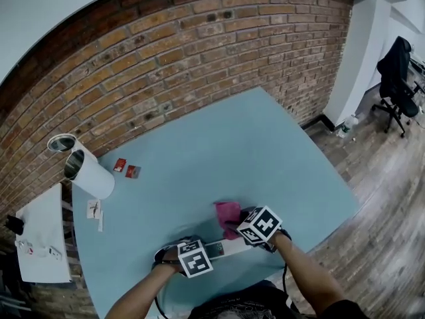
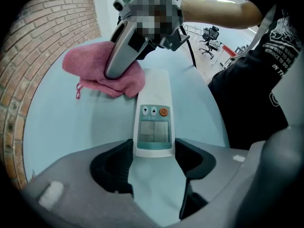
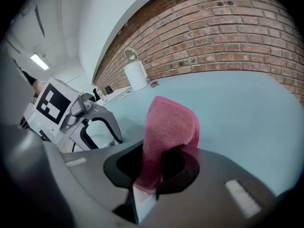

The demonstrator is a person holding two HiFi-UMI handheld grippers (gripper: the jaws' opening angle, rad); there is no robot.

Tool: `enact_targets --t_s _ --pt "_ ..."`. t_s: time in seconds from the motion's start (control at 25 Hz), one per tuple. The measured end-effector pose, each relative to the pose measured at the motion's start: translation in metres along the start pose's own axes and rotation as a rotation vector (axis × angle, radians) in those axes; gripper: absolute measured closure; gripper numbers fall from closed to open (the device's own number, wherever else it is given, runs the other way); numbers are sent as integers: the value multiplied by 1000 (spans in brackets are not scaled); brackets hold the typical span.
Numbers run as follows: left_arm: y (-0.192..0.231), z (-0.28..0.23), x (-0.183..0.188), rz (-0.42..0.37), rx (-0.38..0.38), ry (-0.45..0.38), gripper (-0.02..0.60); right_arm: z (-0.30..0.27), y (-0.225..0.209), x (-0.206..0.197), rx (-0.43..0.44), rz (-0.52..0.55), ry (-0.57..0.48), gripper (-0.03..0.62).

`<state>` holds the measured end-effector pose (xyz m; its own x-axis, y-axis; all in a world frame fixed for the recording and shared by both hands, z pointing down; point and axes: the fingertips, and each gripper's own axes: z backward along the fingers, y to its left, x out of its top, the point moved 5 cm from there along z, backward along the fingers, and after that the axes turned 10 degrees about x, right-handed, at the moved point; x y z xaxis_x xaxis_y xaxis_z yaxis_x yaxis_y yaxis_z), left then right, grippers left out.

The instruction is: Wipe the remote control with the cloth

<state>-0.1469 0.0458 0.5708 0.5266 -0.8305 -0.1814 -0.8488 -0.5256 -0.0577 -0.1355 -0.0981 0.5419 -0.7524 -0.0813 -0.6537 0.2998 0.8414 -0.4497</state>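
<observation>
In the head view, the remote control (image 1: 222,248) lies on the blue table (image 1: 219,145) at the lower middle of the frame. The left gripper (image 1: 207,251) is at its left end and the right gripper (image 1: 238,228) is just above it over the pink cloth (image 1: 227,212). The marker cubes cover the jaws there, so the grips cannot be read from this view. In the left gripper view, the left claw is clenched on the near end of the remote control (image 2: 153,113), one pad against each long side, below the display and the three buttons. The cloth (image 2: 90,77) sits bunched at the upper left, against the far left corner of the remote, probably overlapping it, though the fold hides the edge. The remote looks like light, rigid, smooth plastic that could skid under a wipe. The hold by the long sides suits it and keeps pressure off the buttons. In the right gripper view, the right claw is clenched on a fold of the cloth (image 3: 171,127), which rises limp from the centre of the frame. It is soft and shapeless, so a pinched bunch is the sound hold.
</observation>
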Motion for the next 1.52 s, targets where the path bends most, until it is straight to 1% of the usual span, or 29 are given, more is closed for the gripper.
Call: enact_targets --t_s 0.32,0.56,0.68,0.8,0.96,1.08,1.24,1.32,1.4,1.52 --pt "0 0 -1 1 6 39 302 28 -15 -15 -21 -34 -52 526" --pt "-2 1 -2 5 9 36 307 44 -22 -27 -44 -83 -100 526" --pt "-1 2 -2 16 -8 35 308 54 -23 -31 -64 -119 -152 526" --pt "3 2 -1 66 -48 9 308 66 -24 -35 -103 -171 -230 526" --pt "2 7 -1 195 -165 -18 308 81 -22 -46 -167 -243 -334 526" --pt "0 12 -2 250 -240 -46 308 90 -19 -54 -218 -296 -418 526" --pt "-4 14 -6 343 -384 -80 308 95 -13 -63 -292 -346 -513 526" --pt "-7 14 -8 412 -493 -102 308 96 -7 -68 -324 -361 -545 526" --pt "-9 15 -10 498 -625 -138 308 97 0 -71 -352 -372 -579 526" --pt "-7 22 -6 611 -826 -240 310 99 12 -74 -393 -397 -642 526"
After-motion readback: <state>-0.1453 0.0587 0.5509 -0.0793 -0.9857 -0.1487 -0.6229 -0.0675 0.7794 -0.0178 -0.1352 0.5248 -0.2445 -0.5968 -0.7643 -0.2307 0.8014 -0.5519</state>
